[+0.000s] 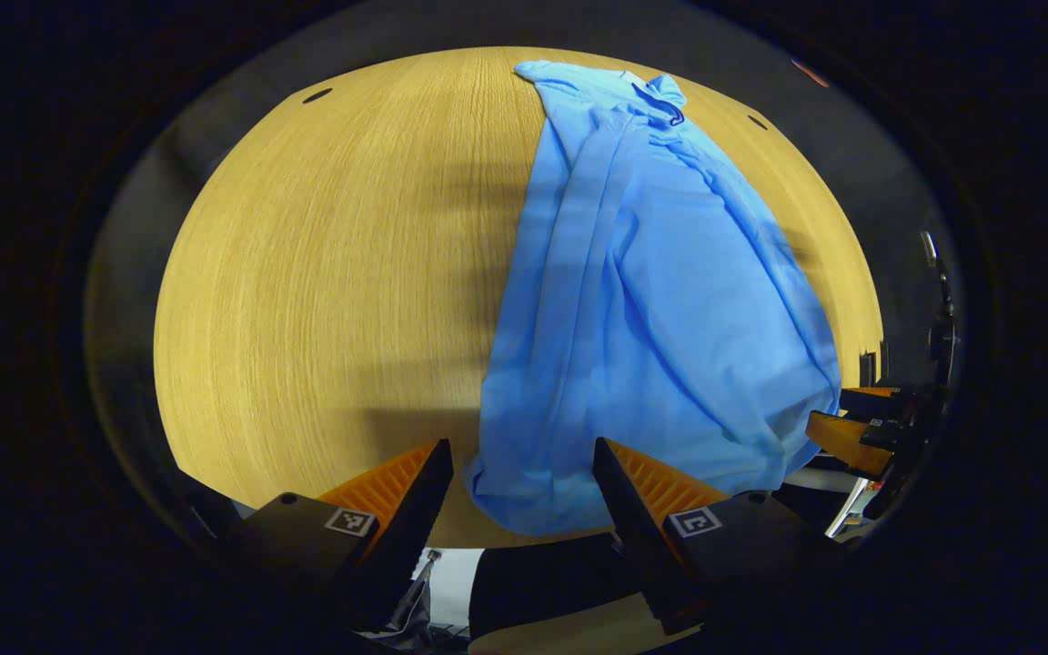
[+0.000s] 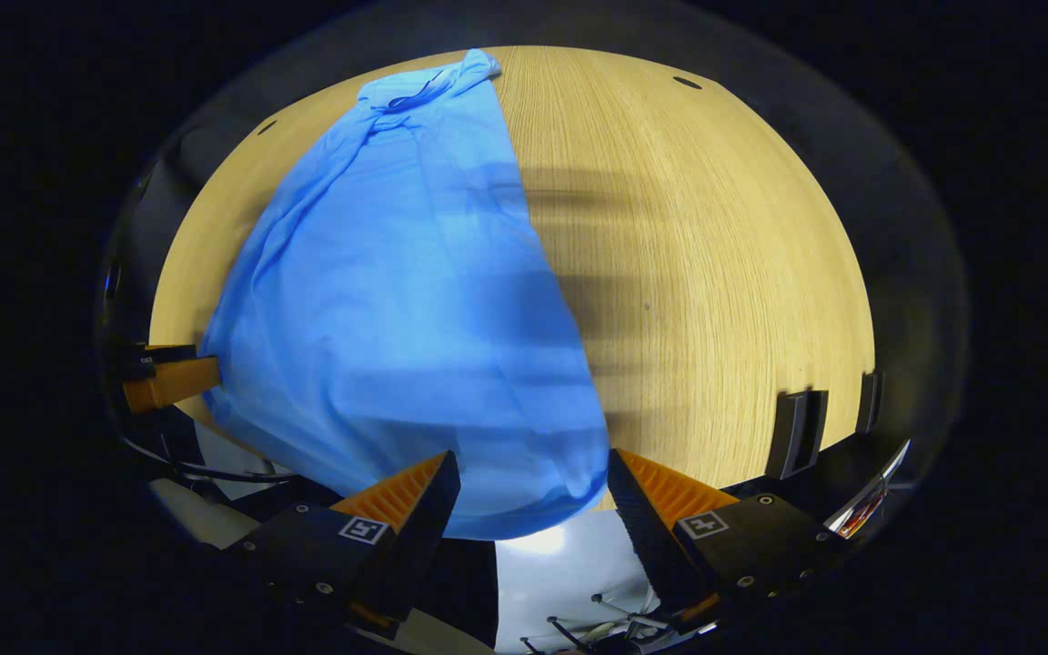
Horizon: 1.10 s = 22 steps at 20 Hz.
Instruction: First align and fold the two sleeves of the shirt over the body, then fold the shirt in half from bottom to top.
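Both sleeves look folded in over the blue shirt [image 1: 660, 300] lying lengthwise on the wooden table [image 1: 324, 273], so with left gripper [image 1: 522, 496] and right gripper [image 2: 533, 500] gaping wide, empty, at its hem, each needs a bottom-corner pinch.

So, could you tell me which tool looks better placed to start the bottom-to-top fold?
Neither clearly: the left tool and right tool are both open, each straddling a bottom corner of the shirt at the table's near edge.
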{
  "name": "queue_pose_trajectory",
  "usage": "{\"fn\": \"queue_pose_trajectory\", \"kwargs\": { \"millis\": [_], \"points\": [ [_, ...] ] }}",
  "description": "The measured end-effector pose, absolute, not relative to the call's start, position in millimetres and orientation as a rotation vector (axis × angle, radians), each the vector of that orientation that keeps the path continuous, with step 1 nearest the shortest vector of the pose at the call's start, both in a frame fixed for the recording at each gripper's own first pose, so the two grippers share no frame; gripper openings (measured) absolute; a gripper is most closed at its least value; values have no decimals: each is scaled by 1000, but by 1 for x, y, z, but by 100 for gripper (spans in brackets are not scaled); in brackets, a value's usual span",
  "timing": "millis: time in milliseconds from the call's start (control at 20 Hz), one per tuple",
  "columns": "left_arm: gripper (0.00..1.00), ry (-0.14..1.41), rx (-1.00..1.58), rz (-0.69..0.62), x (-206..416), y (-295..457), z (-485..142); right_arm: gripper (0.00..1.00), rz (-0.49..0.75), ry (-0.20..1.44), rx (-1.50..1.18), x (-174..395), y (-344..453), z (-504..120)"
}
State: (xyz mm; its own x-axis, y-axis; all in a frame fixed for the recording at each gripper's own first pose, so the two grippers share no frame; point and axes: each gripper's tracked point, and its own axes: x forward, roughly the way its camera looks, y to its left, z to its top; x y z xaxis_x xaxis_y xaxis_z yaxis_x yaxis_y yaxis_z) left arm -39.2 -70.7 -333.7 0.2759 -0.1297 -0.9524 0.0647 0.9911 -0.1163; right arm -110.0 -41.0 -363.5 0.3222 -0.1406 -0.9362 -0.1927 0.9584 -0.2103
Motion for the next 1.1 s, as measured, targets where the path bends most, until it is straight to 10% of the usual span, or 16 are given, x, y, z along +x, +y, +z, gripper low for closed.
{"fn": "queue_pose_trajectory", "kwargs": {
  "millis": [300, 550, 750, 850, 1100],
  "points": [
    [99, 1314, -24, -85, -51, -71, -346, 98, 32, 1266, -333, -114, -41, -376],
    [99, 1318, -37, -39, -56, -69, -349, 65, 17, 1274, -326, -112, -45, -375],
    [56, 1341, -117, -11, -59, -74, -349, 23, 29, 1260, -313, -112, -43, -375],
    [10, 1351, -145, -11, -60, -75, -347, 1, 48, 1259, -306, -112, -43, -374],
    [5, 1333, -175, -10, -54, -74, -342, 1, 81, 1260, -240, -105, -39, -363]
  ]
}}
